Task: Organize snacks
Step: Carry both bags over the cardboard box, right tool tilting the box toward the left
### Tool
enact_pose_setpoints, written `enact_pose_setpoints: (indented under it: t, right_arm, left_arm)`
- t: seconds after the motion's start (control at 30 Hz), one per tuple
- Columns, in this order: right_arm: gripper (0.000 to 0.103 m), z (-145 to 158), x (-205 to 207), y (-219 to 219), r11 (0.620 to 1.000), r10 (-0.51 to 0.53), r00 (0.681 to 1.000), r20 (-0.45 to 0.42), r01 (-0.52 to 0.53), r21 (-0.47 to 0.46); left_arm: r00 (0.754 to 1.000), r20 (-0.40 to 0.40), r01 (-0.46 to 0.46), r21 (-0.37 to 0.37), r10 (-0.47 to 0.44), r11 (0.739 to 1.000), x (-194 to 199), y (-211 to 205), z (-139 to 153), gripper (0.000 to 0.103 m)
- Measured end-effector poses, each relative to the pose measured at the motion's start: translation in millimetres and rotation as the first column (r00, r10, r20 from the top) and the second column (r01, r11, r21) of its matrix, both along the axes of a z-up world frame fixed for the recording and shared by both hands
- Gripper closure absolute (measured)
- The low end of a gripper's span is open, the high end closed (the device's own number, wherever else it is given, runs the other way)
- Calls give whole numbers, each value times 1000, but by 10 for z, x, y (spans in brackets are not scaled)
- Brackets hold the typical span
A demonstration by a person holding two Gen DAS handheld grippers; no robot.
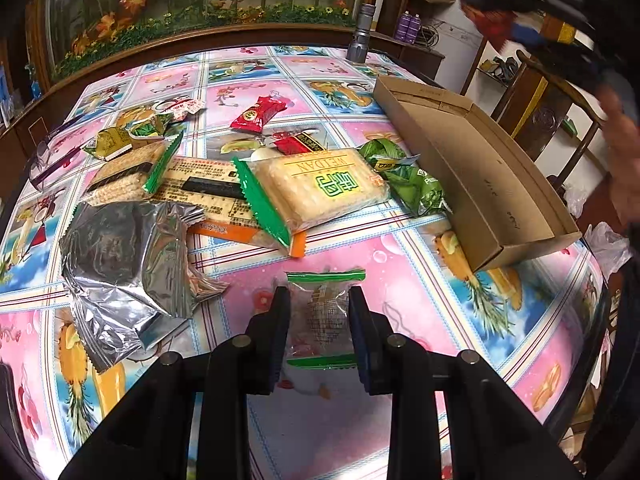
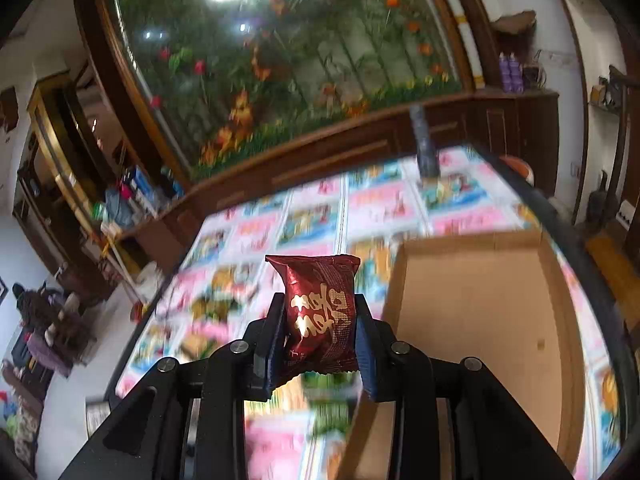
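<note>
My left gripper is shut on a small clear cracker packet with green ends, low over the tablecloth. My right gripper is shut on a dark red snack packet with gold lettering, held high above the table; it also shows blurred in the left wrist view. An empty shallow cardboard tray lies at the right, seen below and right of the red packet in the right wrist view. A pile of snacks lies ahead: a big green-edged cracker pack, silver foil bags, green packets, red candies.
The table has a pink and blue fruit-print cloth. A metal flashlight stands at the far edge. Glasses lie at the left. A wooden cabinet with a flower mural is behind, and a wooden chair at the right.
</note>
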State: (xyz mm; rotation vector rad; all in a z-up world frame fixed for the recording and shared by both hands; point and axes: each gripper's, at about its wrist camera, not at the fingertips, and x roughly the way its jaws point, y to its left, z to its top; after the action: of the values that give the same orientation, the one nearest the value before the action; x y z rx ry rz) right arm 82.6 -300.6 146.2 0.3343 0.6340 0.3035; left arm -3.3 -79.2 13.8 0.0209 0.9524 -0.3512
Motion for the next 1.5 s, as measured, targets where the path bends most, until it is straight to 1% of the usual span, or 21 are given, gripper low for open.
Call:
enact_pose_setpoints:
  t: [0.07, 0.13, 0.2, 0.27, 0.33, 0.37, 0.43, 0.53, 0.6, 0.73, 0.8, 1.0, 1.13, 1.2, 1.33, 1.4, 1.5]
  right_arm:
    - [69, 29, 141, -31, 1000, -17, 1000, 7, 16, 16]
    - [69, -11, 313, -93, 999, -39, 999, -2, 39, 27]
    - [69, -120, 443, -175, 998, -39, 999, -31, 40, 45]
    - [69, -329, 544, -297, 996, -45, 996, -73, 51, 73]
    - [69, -520, 633, -448, 993, -42, 990, -136, 56, 99]
    - [69, -573, 660, -506, 991, -35, 988, -153, 54, 119]
    - [69, -648, 681, -647, 988, -35, 984, -175, 61, 145]
    - [69, -711, 681, -838, 977, -72, 977, -202, 110, 184]
    - [69, -714, 684, -922, 971, -80, 975, -208, 124, 205]
    - [69, -636, 636, -1018, 968, -108, 977, -185, 145, 204]
    - [69, -618, 620, -1050, 967, -117, 977, -177, 152, 204]
    - [69, -623, 612, -1213, 953, -144, 972, -187, 187, 238]
    - [69, -624, 586, -1337, 941, -163, 968, -191, 210, 264]
    - [69, -627, 577, -1417, 935, -177, 965, -193, 226, 275]
    - [69, -656, 578, -1540, 922, -196, 959, -206, 252, 294]
    - [69, -677, 583, -1580, 917, -201, 956, -216, 261, 301]
    - [69, -713, 617, -1590, 918, -199, 952, -233, 264, 296]
  left_arm:
    - [1000, 0, 1, 16, -1, 1000, 2, -32, 4, 75]
    - [1000, 0, 0, 18, 0, 1000, 8, -61, 9, 75]
    - [1000, -5, -2, 23, 2, 1000, 22, -92, -1, 75]
    - [1000, -15, -2, 25, 2, 1000, 44, -121, -14, 75]
    - [1000, -24, 4, 16, -3, 1000, 84, -162, -3, 75]
    - [1000, -22, 7, 6, -7, 1000, 108, -191, 22, 75]
    - [1000, -20, 16, -13, -16, 1000, 155, -237, 70, 75]
    - [1000, -13, 25, -41, -26, 999, 218, -312, 167, 75]
    - [999, -11, 34, -55, -35, 998, 267, -368, 237, 75]
    - [999, 9, 51, -31, -51, 998, 406, -536, 380, 75]
    - [997, 27, 68, -33, -67, 997, 474, -647, 469, 75]
    - [991, 62, 120, -63, -116, 991, 706, -1035, 683, 75]
    - [985, 69, 161, -84, -155, 983, 846, -1320, 752, 75]
    - [983, 71, 178, -98, -172, 979, 927, -1459, 755, 75]
    - [981, 41, 193, -129, -189, 973, 1147, -1702, 663, 75]
    - [981, 12, 194, -126, -194, 973, 1270, -1828, 559, 75]
    - [982, -9, 184, -105, -186, 977, 1391, -1949, 429, 75]
